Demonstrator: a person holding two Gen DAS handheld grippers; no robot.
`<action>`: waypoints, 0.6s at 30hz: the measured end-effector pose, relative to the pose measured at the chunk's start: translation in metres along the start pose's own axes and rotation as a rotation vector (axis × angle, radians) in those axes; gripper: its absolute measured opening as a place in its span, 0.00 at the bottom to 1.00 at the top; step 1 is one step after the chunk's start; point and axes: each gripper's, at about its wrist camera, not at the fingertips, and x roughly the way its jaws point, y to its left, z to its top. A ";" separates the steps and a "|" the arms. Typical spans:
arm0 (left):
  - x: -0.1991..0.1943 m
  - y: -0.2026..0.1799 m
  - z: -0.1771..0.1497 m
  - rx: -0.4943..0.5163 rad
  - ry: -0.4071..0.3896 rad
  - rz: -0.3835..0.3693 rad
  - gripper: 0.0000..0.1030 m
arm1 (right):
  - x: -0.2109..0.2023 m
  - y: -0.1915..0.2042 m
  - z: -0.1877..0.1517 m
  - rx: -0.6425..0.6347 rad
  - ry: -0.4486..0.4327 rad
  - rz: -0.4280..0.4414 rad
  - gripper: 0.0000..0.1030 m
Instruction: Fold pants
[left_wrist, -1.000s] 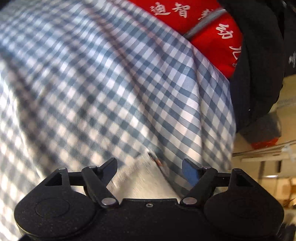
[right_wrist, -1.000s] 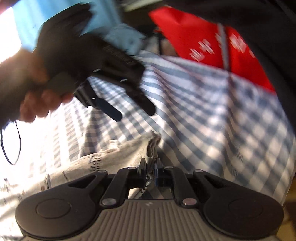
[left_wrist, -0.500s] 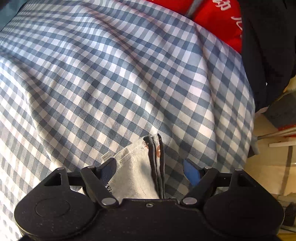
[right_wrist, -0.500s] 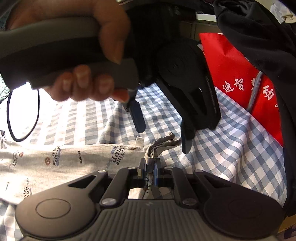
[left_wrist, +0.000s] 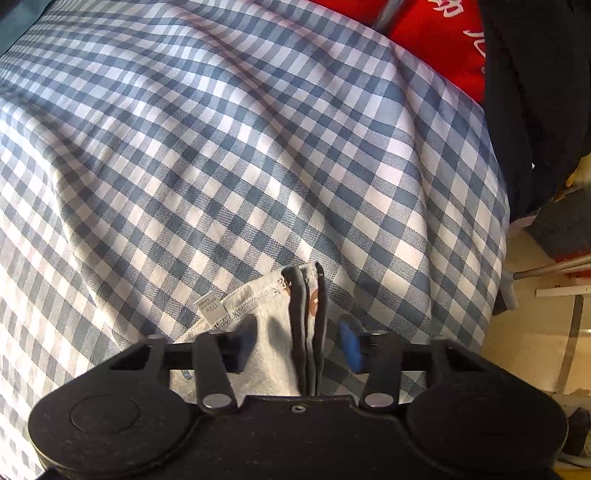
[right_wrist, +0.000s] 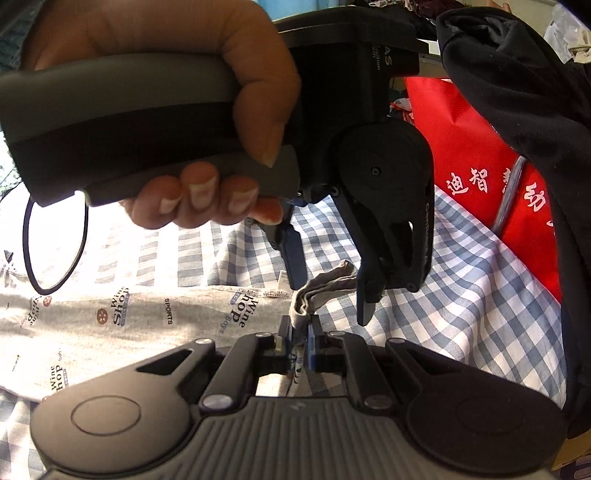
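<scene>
Left wrist view, change: half a second earlier the left gripper (left_wrist: 297, 341) stood spread wide around the corner of the pants (left_wrist: 273, 332); now its jaws are closing, and the layered edge with its dark trim stands between the fingers.
Left wrist view, grip: a gap shows on both sides, so the blue pad (left_wrist: 349, 345) is near the dark edge but not yet pressing on it.
Left wrist view, pants versus gripper: the grey corner rises from the gripper's body between the fingers, nearer the right-hand one; a small white label (left_wrist: 209, 307) sticks out just beyond the left-hand finger.
Left wrist view, surface: the pants lie on a blue-and-white checked cloth (left_wrist: 258, 155).
Right wrist view, change: the right gripper (right_wrist: 298, 341) is pressed together on the same bunched corner, as it was a second ago.
Right wrist view, left gripper: a hand (right_wrist: 192, 122) holds it from above, its two fingers straddling the raised corner of the pants (right_wrist: 321, 290).
Right wrist view, rest of the pants: the printed grey fabric spreads away to the left, flat on the checked cloth.
Meaning for the task: probably a second hold on the corner is being taken, so that the fold can be carried over with both grippers.
</scene>
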 end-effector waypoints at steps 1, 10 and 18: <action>-0.002 0.001 -0.001 -0.004 -0.006 0.000 0.22 | -0.001 0.002 0.000 -0.004 -0.002 0.000 0.08; -0.039 0.033 -0.032 -0.117 -0.159 -0.087 0.05 | -0.016 0.017 0.009 -0.051 -0.041 0.005 0.08; -0.101 0.093 -0.114 -0.332 -0.406 -0.219 0.05 | -0.050 0.055 0.026 -0.149 -0.119 0.075 0.08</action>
